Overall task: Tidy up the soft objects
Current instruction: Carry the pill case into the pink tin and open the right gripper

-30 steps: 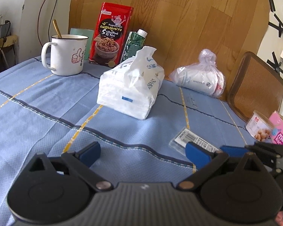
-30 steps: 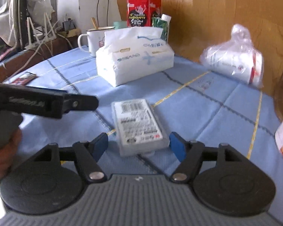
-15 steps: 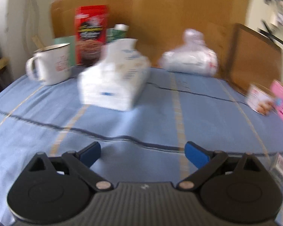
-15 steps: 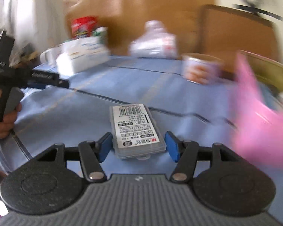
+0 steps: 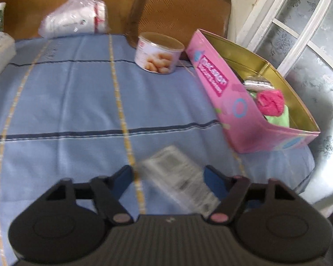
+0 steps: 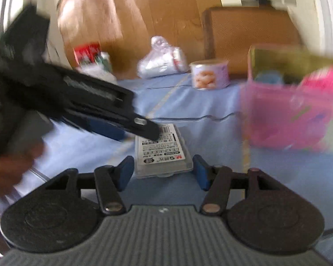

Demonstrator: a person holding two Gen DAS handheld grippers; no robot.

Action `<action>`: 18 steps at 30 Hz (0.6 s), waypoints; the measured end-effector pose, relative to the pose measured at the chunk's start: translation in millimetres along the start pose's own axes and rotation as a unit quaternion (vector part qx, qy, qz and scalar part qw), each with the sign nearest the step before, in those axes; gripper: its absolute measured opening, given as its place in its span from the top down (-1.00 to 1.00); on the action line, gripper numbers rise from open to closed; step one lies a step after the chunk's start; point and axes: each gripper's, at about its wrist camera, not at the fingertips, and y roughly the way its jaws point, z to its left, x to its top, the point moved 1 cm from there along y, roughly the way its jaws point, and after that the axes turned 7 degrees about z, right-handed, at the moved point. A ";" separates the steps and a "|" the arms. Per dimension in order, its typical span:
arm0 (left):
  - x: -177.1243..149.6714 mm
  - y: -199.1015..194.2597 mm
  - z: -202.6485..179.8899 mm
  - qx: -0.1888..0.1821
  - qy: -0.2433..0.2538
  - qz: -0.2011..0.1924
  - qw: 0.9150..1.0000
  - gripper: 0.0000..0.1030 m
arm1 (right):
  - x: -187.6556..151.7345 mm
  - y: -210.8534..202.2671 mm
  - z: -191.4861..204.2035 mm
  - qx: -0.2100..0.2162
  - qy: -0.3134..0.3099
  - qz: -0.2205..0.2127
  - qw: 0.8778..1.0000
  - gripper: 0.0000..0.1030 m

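The right gripper (image 6: 163, 166) clasps a clear labelled case (image 6: 162, 153), pads against its two long sides, just above the blue tablecloth (image 5: 66, 99). From its left the left gripper (image 5: 167, 175) reaches over the case's far end. Its jaws have just been closing with the case between them, but blur hides whether they grip, and it looks like a handover. Ahead and to the right of both stands an open pink tin (image 5: 213, 77), already holding a pink cloth (image 5: 269, 102) and a green cloth (image 5: 278, 118), apparently the collecting box. A snack can (image 5: 158, 53) sits beyond.
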 end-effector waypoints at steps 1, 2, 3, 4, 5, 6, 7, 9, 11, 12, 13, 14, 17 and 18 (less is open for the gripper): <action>1.2 -0.4 -3.2 0.004 -0.002 0.001 1.000 -0.09 | 1.0 -1.4 0.3 0.012 0.022 -0.003 1.000 -0.16; 3.2 -2.4 -3.8 -0.007 -0.005 0.001 1.000 -0.03 | 2.6 -2.8 -0.7 0.013 0.032 -0.008 0.999 -0.16; 6.8 -6.1 -7.1 -0.016 -0.007 -0.003 1.000 0.01 | 5.0 -5.4 -2.2 0.009 0.034 -0.015 0.999 -0.16; 10.5 -11.9 -12.2 -0.020 -0.003 -0.009 1.000 0.02 | 6.9 -8.5 -1.4 0.007 0.034 -0.024 0.999 -0.16; 16.2 -19.0 -21.2 -0.020 0.011 -0.020 1.000 0.03 | 9.7 -13.9 -0.3 0.005 0.033 -0.036 0.999 -0.16; 22.4 -21.7 -30.6 -0.019 0.024 -0.031 0.999 0.03 | 14.2 -20.4 -0.1 0.001 0.030 -0.052 0.998 -0.16; 29.4 -27.8 -41.5 -0.019 0.040 -0.043 0.998 0.04 | 19.7 -27.6 -0.1 -0.007 0.026 -0.071 0.997 -0.16; 45.6 -35.1 -66.1 -0.026 0.073 -0.063 0.995 0.06 | 29.9 -41.0 -1.8 -0.024 0.018 -0.103 0.994 -0.16; 60.5 -35.6 -89.5 -0.035 0.100 -0.073 0.992 0.06 | 40.8 -51.7 -9.3 -0.045 0.008 -0.128 0.991 -0.16; 68.3 -32.6 -102.9 -0.038 0.115 -0.077 0.990 0.06 | 46.5 -57.1 -15.6 -0.061 0.003 -0.140 0.988 -0.16; 75.4 -28.3 -114.3 -0.041 0.128 -0.080 0.988 0.06 | 49.9 -60.1 -21.3 -0.072 0.002 -0.147 0.987 -0.16; 82.2 -21.4 -126.7 -0.045 0.142 -0.083 0.985 0.04 | 53.5 -63.7 -28.8 -0.085 0.004 -0.153 0.985 -0.16; 96.7 5.2 -158.1 -0.057 0.160 -0.066 0.983 0.03 | 60.7 -71.0 -57.6 -0.127 0.012 -0.164 0.978 -0.16; 103.3 18.4 -168.2 -0.061 0.166 -0.057 0.983 0.03 | 61.8 -72.4 -68.6 -0.147 0.016 -0.164 0.975 -0.16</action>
